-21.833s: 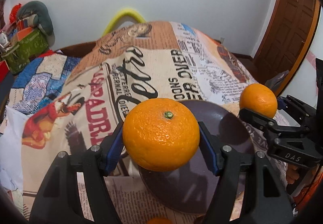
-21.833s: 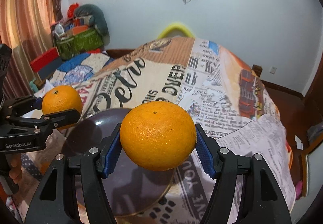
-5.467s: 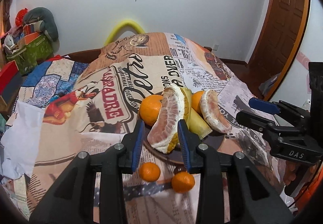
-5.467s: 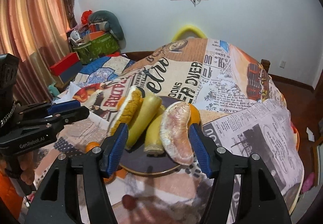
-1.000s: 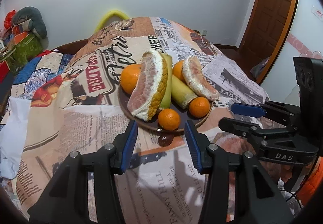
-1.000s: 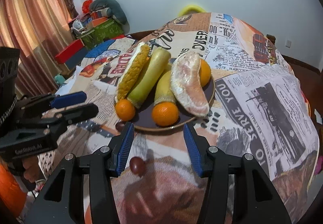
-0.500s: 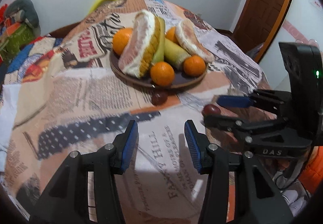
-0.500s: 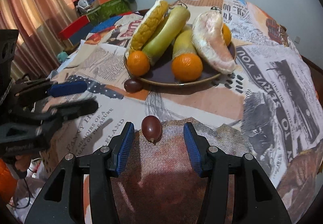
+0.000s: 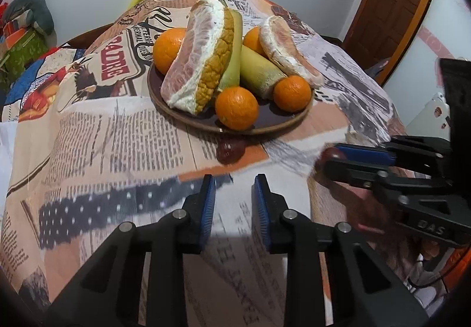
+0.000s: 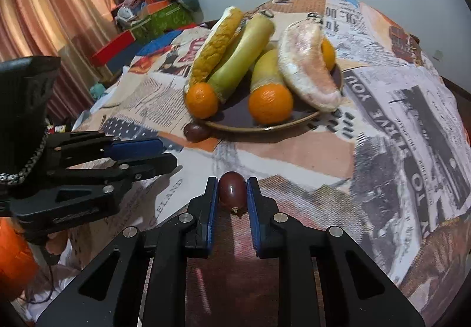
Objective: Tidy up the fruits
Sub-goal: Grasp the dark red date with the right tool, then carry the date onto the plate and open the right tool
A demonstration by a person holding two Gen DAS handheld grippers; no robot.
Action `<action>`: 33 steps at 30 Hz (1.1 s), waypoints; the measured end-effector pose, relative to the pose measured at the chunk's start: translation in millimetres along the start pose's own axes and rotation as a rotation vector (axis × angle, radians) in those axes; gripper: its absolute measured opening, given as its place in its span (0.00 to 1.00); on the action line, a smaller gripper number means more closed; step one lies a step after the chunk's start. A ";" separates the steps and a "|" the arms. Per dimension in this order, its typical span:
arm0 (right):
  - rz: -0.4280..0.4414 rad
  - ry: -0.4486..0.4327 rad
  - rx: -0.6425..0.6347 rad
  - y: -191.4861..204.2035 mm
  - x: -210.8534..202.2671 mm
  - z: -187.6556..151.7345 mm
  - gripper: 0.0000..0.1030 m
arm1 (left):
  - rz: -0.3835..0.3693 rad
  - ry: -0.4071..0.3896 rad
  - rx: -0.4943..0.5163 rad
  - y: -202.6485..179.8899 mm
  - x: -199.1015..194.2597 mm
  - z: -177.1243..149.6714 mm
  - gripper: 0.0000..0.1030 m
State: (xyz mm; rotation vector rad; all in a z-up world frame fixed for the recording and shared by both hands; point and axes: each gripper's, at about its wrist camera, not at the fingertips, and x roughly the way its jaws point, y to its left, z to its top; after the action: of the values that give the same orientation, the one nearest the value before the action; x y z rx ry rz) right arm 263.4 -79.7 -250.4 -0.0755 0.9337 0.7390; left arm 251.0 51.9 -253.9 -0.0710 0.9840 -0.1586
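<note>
Right wrist view — 2 dark plums (image 10: 232, 191), 4 oranges (image 10: 270, 103).

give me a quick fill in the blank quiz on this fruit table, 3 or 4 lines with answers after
1. The right tongs are closed on a small dark ____ fruit.
2. The left tongs hold ____.
3. A second dark fruit lies on the tablecloth, just outside the rim of the ____.
4. Two small oranges sit at the near edge of the plate, which is dark ____ in colour.

Answers: red; nothing; plate; brown
</note>
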 end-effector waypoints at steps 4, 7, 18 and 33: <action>-0.006 -0.027 0.011 -6.9 -8.0 4.1 0.17 | 0.002 0.002 -0.004 1.7 9.4 12.5 0.27; -0.007 -0.042 0.016 -10.4 -11.9 6.3 0.17 | 0.007 0.009 -0.002 2.3 17.1 19.8 0.27; -0.008 -0.057 0.022 -14.8 -14.4 8.4 0.17 | 0.009 -0.004 0.006 0.2 22.2 22.3 0.19; -0.027 -0.136 0.020 -18.7 -28.4 32.2 0.17 | -0.029 -0.122 0.003 -3.3 -31.6 27.9 0.19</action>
State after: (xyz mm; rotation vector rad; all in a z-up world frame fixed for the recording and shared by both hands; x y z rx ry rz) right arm 286.8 -97.5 -214.0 -0.0199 0.8086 0.7013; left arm 256.8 53.6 -212.0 -0.0910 0.8609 -0.1799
